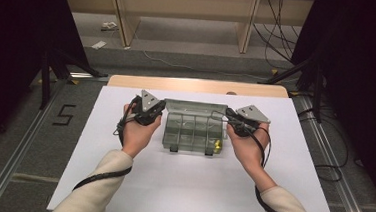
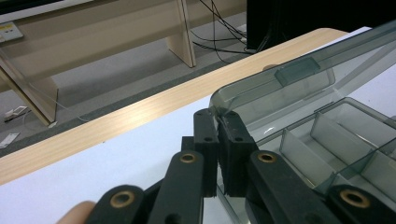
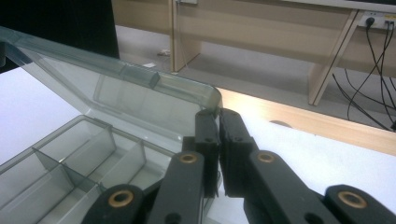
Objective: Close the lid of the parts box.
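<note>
A clear grey plastic organiser box (image 1: 193, 134) with divided compartments lies on the white table sheet (image 1: 190, 186). Its lid (image 1: 196, 108) stands raised at the back. My left gripper (image 1: 162, 108) is shut on the lid's left corner (image 2: 223, 106), jaws pressed onto the thin rim. At the other side my right gripper (image 1: 228, 114) is shut on the lid's right corner (image 3: 212, 100). The lid (image 3: 116, 88) tilts back over the compartments (image 3: 79, 158). A small yellow item (image 1: 216, 146) sits in the box's front right compartment.
The wooden table edge (image 1: 197, 85) runs behind the box. Beyond it are wooden bench legs (image 1: 124, 21) and cables (image 1: 276, 37) on the floor. Dark stands flank the table on both sides. White sheet lies open in front of the box.
</note>
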Demonstrator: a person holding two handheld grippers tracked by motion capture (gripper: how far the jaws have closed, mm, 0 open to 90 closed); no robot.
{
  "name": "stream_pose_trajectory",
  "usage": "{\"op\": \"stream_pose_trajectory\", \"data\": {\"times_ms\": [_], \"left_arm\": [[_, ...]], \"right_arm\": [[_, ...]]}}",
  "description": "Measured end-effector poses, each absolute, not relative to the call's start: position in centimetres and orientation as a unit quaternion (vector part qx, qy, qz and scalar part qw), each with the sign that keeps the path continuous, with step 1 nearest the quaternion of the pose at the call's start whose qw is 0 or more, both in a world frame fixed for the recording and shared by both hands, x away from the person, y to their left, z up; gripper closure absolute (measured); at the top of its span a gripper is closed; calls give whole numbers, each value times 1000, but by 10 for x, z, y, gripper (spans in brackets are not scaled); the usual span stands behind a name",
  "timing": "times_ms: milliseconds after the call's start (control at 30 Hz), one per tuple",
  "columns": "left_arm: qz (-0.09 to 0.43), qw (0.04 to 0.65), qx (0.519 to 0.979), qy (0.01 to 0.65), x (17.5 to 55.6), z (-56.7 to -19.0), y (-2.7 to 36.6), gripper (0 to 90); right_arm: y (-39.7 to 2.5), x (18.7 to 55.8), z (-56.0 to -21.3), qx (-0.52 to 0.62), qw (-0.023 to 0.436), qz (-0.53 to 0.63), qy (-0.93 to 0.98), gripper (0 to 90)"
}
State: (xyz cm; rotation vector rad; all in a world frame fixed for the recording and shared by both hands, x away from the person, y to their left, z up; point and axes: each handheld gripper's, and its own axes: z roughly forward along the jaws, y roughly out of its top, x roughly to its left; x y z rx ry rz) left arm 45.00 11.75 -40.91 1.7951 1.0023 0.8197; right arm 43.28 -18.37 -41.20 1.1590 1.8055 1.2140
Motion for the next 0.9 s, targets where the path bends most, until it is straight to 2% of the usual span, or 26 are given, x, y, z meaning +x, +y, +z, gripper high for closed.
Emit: {"op": "stream_pose_trajectory", "data": {"times_ms": [900], "left_arm": [[328,448,737,385,427,-424,122,849]], "right_arm": [[-188,414,-424,431,322,466,703,872]]}}
